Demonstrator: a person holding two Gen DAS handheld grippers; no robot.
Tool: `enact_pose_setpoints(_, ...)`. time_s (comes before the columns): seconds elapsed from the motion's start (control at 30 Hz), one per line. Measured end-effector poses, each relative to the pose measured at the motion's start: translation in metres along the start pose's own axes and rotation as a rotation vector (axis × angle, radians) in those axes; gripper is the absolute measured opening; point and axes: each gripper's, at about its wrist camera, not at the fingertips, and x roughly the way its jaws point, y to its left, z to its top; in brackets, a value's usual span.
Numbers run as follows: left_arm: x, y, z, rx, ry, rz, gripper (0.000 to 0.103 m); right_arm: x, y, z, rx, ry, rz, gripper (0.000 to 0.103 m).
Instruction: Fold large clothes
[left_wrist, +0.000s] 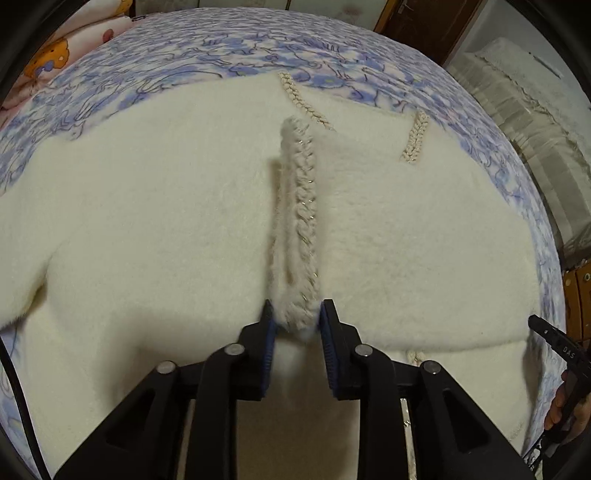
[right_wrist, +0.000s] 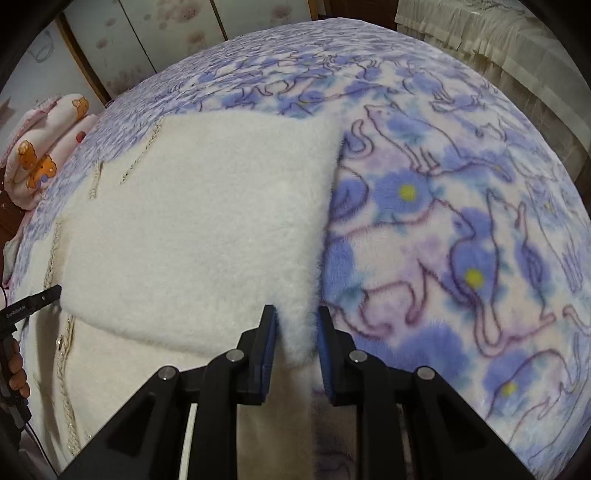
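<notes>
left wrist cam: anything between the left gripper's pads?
Yes. The left gripper pinches the white fleece garment's braided trim edge between its pads, seen in the left wrist view.

cream fuzzy garment (left_wrist: 147, 229), purple cat-print blanket (right_wrist: 461, 240)

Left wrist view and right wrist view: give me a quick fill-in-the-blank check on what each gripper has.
1. The left gripper pinches the garment's ____ trim.
2. The right gripper pinches the white garment at its ____ edge.
3. The garment lies on a blanket printed with blue ____.

Missing: braided; right; flowers
</notes>
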Motion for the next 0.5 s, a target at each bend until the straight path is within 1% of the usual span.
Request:
enact_pose_setpoints(0.03,-0.004,0.0,-0.001,-0.004,0.004,0.011,0.03,-0.005,0.002,0.001,-0.002,0.002,-0.021,0.027)
enact_pose_setpoints(0.1,-0.014,-0.003,-0.003,0.008,-0.007,0.051,0.039,-0.014,0.007,-0.002,-0.023,-0.002,-0.093,0.033)
enact_pose_setpoints(0.13,-0.018,-0.005,-0.003,0.018,-0.022,0.07,0.049,-0.018,0.012,-0.003,-0.038,-0.005,-0.126,0.035)
enact_pose_setpoints(0.17,-0.025,-0.009,-0.005,0.032,-0.05,0.098,0.055,-0.022,0.016,-0.005,-0.051,-0.005,-0.155,0.039)
enact_pose_setpoints(0.23,-0.038,-0.018,-0.006,0.061,-0.111,0.12,0.056,-0.028,0.024,-0.005,-0.067,-0.016,-0.167,0.039)
enact_pose_setpoints(0.3,-0.044,-0.028,-0.003,0.079,-0.135,0.108,0.056,-0.038,0.038,-0.006,-0.081,-0.057,-0.125,0.039)
enact_pose_setpoints(0.33,-0.045,-0.029,-0.001,0.081,-0.136,0.099,0.056,-0.043,0.044,-0.006,-0.084,-0.081,-0.091,0.039)
enact_pose_setpoints(0.4,-0.042,-0.039,0.003,0.069,-0.127,0.068,0.056,-0.047,0.066,-0.005,-0.093,-0.124,0.006,0.039)
enact_pose_setpoints(0.47,-0.033,-0.049,0.008,0.06,-0.113,0.032,0.056,-0.042,0.09,-0.004,-0.147,-0.136,0.067,0.039)
enact_pose_setpoints(0.5,-0.028,-0.054,0.01,0.058,-0.105,0.019,0.056,-0.036,0.104,-0.003,-0.186,-0.124,0.069,0.039)
